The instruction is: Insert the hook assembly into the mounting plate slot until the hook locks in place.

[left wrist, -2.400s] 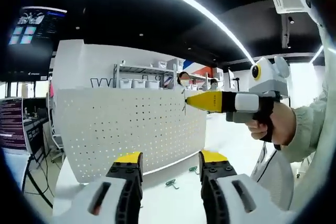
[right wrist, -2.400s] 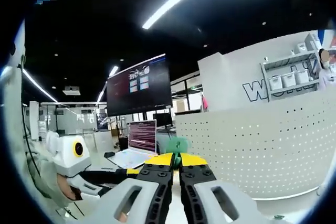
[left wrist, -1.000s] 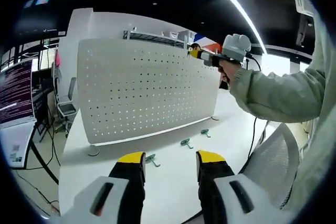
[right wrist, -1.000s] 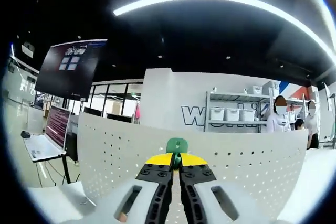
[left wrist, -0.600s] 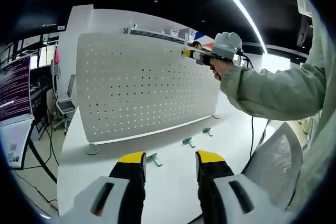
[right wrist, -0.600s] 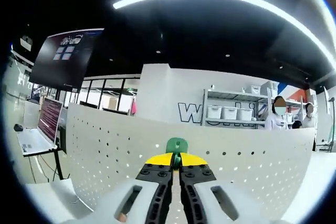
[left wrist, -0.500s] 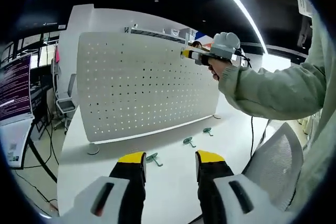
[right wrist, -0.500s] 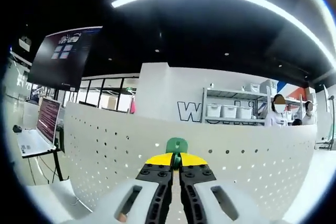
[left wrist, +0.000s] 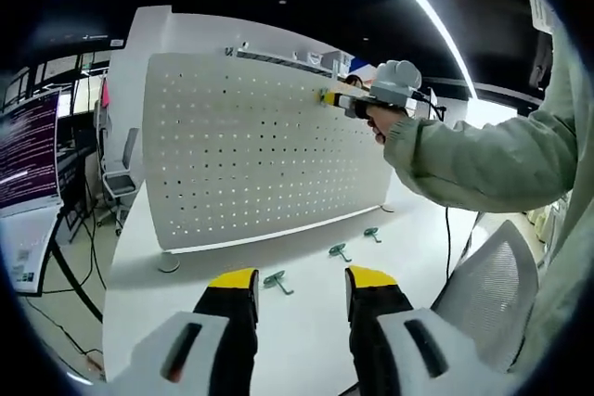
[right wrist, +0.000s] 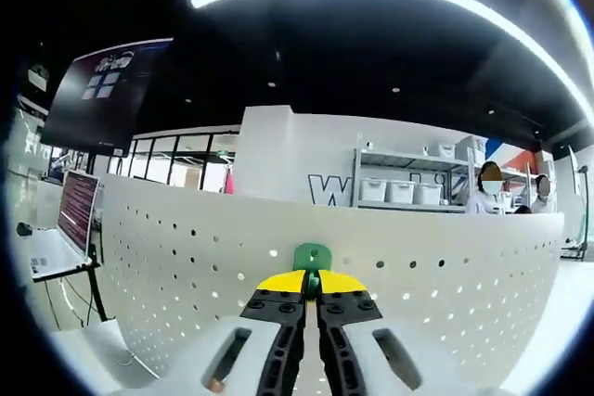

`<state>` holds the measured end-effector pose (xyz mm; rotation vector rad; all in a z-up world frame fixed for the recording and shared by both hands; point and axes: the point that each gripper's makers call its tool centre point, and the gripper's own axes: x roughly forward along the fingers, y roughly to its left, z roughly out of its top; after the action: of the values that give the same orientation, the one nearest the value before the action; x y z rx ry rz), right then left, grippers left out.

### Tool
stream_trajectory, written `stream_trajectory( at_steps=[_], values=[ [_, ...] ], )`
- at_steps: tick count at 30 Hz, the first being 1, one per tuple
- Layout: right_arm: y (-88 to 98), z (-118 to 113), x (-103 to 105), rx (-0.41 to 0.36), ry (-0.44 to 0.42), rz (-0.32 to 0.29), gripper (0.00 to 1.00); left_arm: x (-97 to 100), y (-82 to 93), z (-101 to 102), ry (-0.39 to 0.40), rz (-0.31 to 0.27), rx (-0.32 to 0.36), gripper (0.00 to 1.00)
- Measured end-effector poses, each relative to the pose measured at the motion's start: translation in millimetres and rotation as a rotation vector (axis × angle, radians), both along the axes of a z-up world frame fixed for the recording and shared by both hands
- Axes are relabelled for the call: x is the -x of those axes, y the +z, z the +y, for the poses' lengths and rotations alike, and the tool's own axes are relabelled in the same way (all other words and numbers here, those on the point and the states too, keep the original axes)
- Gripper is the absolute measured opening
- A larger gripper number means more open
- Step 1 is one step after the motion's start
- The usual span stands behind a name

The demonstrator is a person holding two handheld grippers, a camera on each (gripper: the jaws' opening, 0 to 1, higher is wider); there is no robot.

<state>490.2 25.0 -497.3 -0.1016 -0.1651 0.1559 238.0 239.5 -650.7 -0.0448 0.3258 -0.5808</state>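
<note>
A white perforated mounting plate (left wrist: 260,155) stands upright on the white table (left wrist: 306,322). In the right gripper view the same plate (right wrist: 186,275) is close ahead. My right gripper (right wrist: 312,287) is shut on a green hook (right wrist: 312,258), whose tip sits right at the plate's upper holes; contact cannot be told. In the left gripper view the right gripper (left wrist: 327,97) is held by a hand at the plate's top edge. My left gripper (left wrist: 299,283) hovers open above the table's near side, holding nothing.
Three green hooks lie on the table before the plate: one (left wrist: 277,280) near my left jaws, one (left wrist: 340,251) further right, one (left wrist: 371,233) beyond it. A laptop (right wrist: 56,252) and a wall screen (right wrist: 102,90) are at the left. Shelves and people stand behind the plate.
The right gripper has carried the green hook closer to the plate's upper edge. The left gripper's view has shifted slightly; its jaws stay open.
</note>
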Motion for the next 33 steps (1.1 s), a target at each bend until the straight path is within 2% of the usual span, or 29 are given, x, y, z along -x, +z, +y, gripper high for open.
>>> stream_trajectory(
  at_steps=[6, 20, 24, 33],
  values=[
    [-2.0, 2.4, -3.4, 0.019, -0.009, 0.005, 0.01, -0.6, 0.4, 1.9, 0.003, -0.001, 0.002, 0.39],
    [-5.4, 1.7, -6.0, 0.008, -0.014, 0.021, 0.02, -1.3, 1.1, 4.1, 0.008, -0.005, 0.006, 0.39],
    [-6.1, 2.7, -6.1, 0.048, -0.016, 0.016, 0.03, -1.1, 1.8, 3.9, 0.008, -0.007, 0.009, 0.39],
    [-22.3, 5.6, -4.5, 0.071, -0.009, 0.057, 0.07, 0.0, 3.9, 5.9, 0.012, -0.013, 0.011, 0.39]
  ],
)
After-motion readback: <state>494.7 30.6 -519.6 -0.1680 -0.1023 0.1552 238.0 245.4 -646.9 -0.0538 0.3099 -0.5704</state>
